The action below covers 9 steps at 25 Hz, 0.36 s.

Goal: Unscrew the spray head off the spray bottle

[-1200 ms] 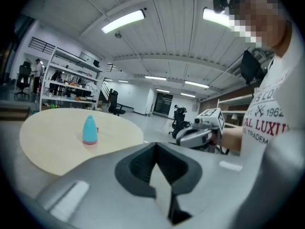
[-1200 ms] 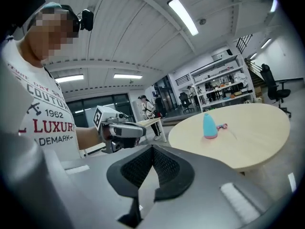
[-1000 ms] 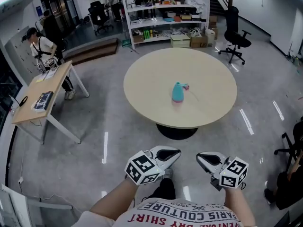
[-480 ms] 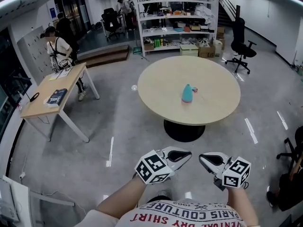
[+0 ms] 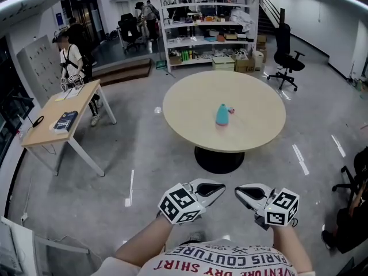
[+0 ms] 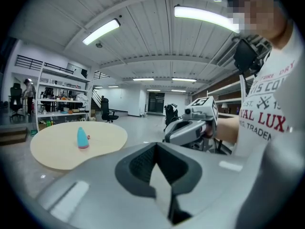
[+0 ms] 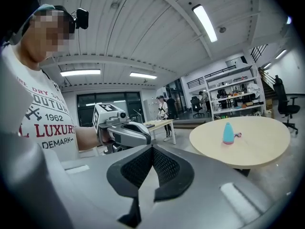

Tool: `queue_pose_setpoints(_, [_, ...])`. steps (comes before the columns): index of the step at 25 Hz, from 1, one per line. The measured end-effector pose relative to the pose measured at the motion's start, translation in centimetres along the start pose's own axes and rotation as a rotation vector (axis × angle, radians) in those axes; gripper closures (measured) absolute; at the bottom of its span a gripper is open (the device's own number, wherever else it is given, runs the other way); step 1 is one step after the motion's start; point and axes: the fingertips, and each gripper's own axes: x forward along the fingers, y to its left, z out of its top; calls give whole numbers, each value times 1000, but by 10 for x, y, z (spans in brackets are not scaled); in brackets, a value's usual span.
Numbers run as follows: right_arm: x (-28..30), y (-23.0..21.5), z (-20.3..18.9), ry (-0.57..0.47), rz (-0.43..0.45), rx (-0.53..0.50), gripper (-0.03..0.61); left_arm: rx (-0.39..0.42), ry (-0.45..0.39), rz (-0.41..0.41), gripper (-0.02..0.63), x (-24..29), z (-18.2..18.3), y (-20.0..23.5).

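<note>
A teal spray bottle (image 5: 222, 114) with a pink base stands near the middle of the round beige table (image 5: 190, 114); a small pink piece (image 5: 231, 110) lies right beside it. The bottle (image 6: 83, 138) also shows far off in the left gripper view, and the same bottle (image 7: 228, 133) in the right gripper view. My left gripper (image 5: 217, 188) and right gripper (image 5: 239, 192) are held close to my body, well short of the table, tips pointing toward each other. Both are shut with nothing between the jaws.
A wooden desk (image 5: 40, 125) with a book stands at the left, a person (image 5: 70, 59) beside it. Shelving (image 5: 204, 22) with boxes lines the back wall. A black office chair (image 5: 284, 53) stands at the back right. Grey floor lies between me and the table.
The view has shifted a little: the table and bottle sit slightly more left and higher than half a second ago. Both grippers stay shut near my body.
</note>
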Motion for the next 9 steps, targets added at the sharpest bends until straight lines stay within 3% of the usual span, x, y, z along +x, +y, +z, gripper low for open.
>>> queue_pose_setpoints(9, [-12,11,-1,-15,12,-5,577,8,0,10,612,0,-1,-16])
